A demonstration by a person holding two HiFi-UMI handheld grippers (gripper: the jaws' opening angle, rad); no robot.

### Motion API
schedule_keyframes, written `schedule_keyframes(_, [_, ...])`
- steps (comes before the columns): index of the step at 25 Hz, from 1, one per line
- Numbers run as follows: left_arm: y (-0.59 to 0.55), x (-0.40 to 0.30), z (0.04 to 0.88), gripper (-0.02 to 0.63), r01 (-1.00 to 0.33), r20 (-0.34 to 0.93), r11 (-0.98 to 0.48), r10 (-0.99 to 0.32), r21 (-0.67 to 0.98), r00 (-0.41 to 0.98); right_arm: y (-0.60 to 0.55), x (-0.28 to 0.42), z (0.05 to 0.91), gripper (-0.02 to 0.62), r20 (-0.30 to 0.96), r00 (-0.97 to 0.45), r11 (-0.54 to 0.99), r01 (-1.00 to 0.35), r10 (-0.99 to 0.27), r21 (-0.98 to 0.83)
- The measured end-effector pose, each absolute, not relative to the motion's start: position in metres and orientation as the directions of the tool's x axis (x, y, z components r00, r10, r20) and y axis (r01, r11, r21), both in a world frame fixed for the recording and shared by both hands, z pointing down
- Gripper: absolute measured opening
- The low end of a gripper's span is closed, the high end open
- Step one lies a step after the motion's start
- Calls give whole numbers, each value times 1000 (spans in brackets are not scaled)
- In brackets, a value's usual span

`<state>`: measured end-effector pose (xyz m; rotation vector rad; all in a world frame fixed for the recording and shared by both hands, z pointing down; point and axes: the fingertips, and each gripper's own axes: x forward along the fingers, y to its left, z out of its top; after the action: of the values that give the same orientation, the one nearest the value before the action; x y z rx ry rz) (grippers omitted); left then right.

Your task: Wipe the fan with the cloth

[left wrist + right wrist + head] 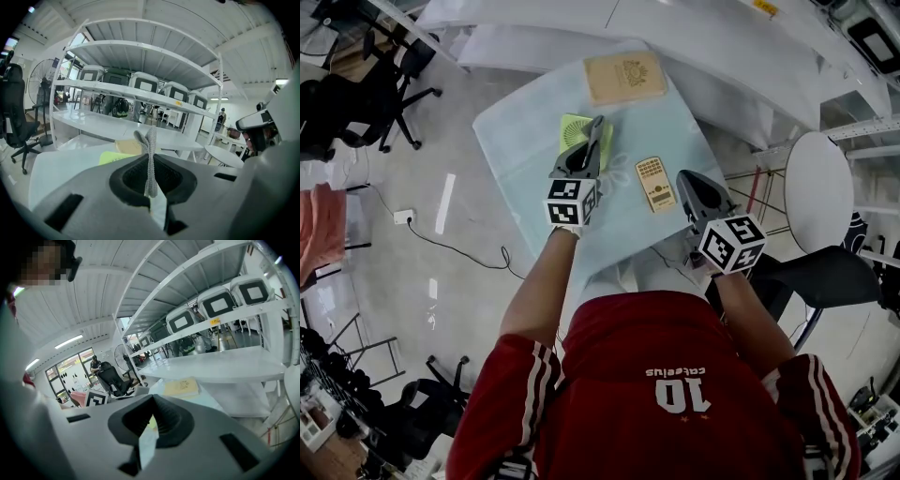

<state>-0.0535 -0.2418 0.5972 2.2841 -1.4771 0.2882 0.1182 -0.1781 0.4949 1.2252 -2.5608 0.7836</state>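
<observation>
head view: the left tool (598,122) hangs over the green fan (572,131) on the tabletop (516,141). the right tool (684,176) is near the tabletop's right edge.

left gripper view: the tool (151,158) is clamped on a grey cloth (151,138). bins (145,84) stand on a shelf behind, contents unseen.

right gripper view: the tool (152,398) is pressed together, empty.

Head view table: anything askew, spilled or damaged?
Nothing stands out. The green fan lies on the table with the left gripper over it, shut on the grey cloth. The tan book and tan remote lie flat and apart; no spill or damage shows. The right gripper is shut, empty.
</observation>
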Motion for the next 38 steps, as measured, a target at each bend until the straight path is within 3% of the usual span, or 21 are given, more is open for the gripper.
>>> schedule_keyframes(17, [-229,-130,610,20,-941,396,-276,-855,198,334,-173,98,512,3,421,-623,489,-781,-660,-389])
schedule_keyframes(38, [-250,-146,658,15,-950,432,-290,-847,116,311,-195,91,523,3,469,-609,484,-793,-640,-370])
